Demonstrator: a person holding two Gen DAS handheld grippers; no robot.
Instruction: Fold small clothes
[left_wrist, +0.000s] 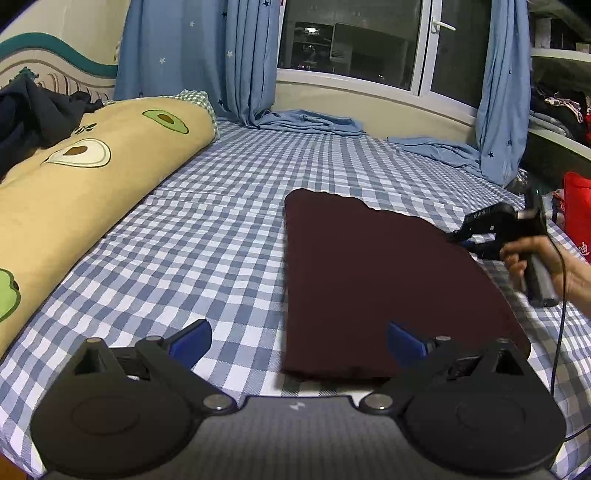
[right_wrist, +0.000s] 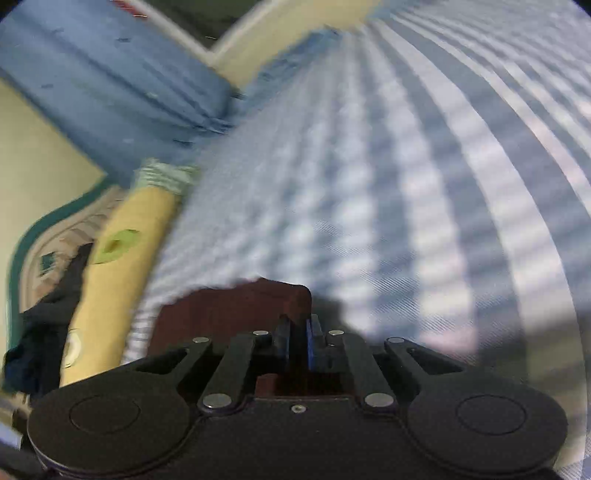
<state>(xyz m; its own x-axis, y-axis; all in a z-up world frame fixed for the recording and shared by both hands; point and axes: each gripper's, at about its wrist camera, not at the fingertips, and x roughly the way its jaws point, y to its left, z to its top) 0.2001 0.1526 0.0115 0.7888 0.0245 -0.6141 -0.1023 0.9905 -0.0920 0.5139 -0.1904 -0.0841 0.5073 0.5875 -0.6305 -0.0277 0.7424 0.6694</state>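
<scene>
A dark maroon garment (left_wrist: 384, 284) lies folded flat in a long rectangle on the blue checked bed sheet (left_wrist: 207, 236). My left gripper (left_wrist: 299, 341) is open and empty, hovering just above the garment's near left corner. My right gripper (left_wrist: 461, 240) is at the garment's right edge, held by a hand. In the right wrist view the right gripper (right_wrist: 297, 332) is shut on a fold of the maroon garment (right_wrist: 236, 306), with the blue pads (right_wrist: 311, 341) pressed on the cloth. That view is blurred.
A yellow avocado-print pillow (left_wrist: 85, 184) lies along the left, with dark clothes (left_wrist: 33, 114) on it. Blue curtains (left_wrist: 199, 62) hang at the window and pool on the sheet at the back. Red items (left_wrist: 576, 218) sit at the right edge.
</scene>
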